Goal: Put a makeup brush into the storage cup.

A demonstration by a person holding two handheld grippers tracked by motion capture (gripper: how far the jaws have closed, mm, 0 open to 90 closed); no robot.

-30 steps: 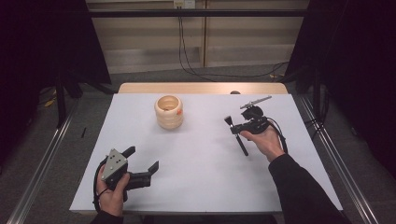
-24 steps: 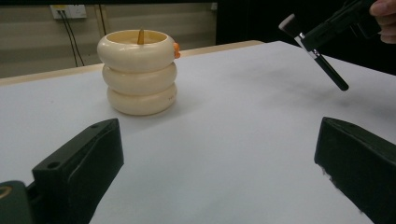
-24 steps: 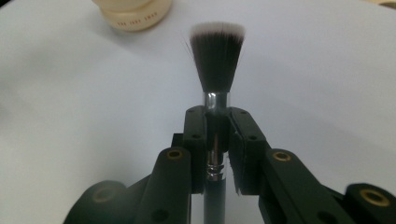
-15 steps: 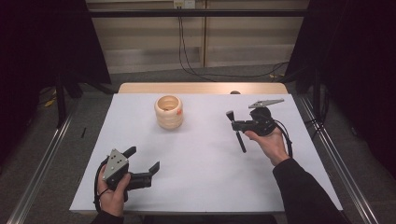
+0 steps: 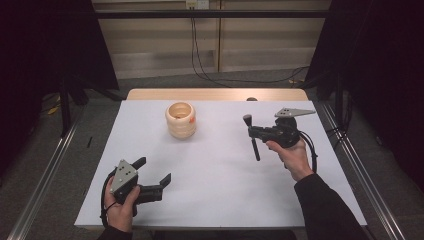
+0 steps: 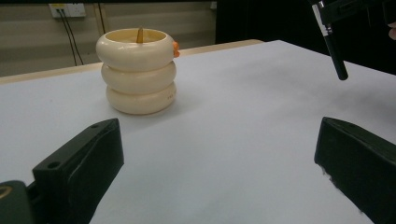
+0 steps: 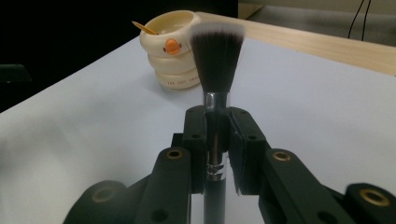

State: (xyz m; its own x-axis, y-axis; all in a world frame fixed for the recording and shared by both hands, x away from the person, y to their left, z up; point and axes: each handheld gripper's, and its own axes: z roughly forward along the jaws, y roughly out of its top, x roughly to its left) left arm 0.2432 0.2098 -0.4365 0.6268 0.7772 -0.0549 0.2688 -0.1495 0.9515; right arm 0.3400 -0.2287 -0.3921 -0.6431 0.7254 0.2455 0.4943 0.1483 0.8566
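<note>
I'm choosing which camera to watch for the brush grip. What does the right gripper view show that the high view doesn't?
Right gripper view alone: the brush's dark, white-tipped bristles, its silver ferrule clamped between the right gripper's pads, and an orange badge on the cream holder. High view alone: the left gripper open near the table's front edge, both forearms. Both: brush, holder, white tabletop.

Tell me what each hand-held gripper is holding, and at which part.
The right hand-held gripper clamps a makeup brush at the shiny metal collar below its bristles. The left hand-held gripper is open and holds nothing.
</note>
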